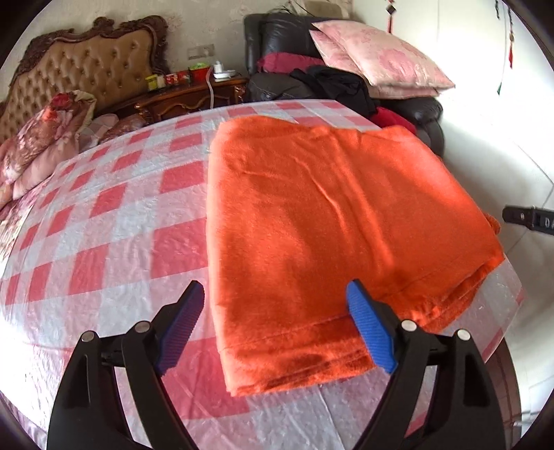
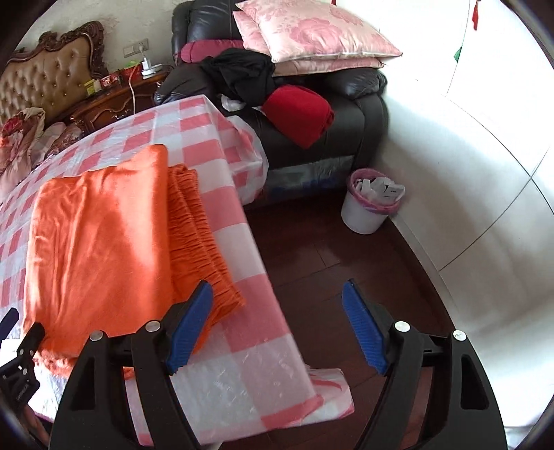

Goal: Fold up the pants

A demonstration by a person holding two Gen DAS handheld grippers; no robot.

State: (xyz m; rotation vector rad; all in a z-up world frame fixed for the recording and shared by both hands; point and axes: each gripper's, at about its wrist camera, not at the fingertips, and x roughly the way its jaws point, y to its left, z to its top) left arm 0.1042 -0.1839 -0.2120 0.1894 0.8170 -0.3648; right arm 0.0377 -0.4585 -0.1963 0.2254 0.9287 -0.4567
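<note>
The orange pants lie folded into a thick, nearly square bundle on the table, which is covered with a pink and white checked cloth. In the right wrist view the gathered waistband shows along the right side of the bundle, close to the edge of the table, and the smooth folded layer lies over the rest.

The left gripper hangs above the near edge of the pants. Its jaws stand wide apart and hold nothing. The left blue pad is over the checked cloth, just beside the corner of the pants; the right blue pad is over the orange fabric, but I cannot tell if it touches it.

The right gripper is also wide open and empty. Its left pad is in front of the near end of the waistband, and its right pad is out past the table edge, over the dark wooden floor.

Behind the table there is a black leather sofa with pink pillows, a black garment and a red cloth on it. A white bin with a pink liner stands on the floor near the wall. A bed with a padded headboard is at the far left.
</note>
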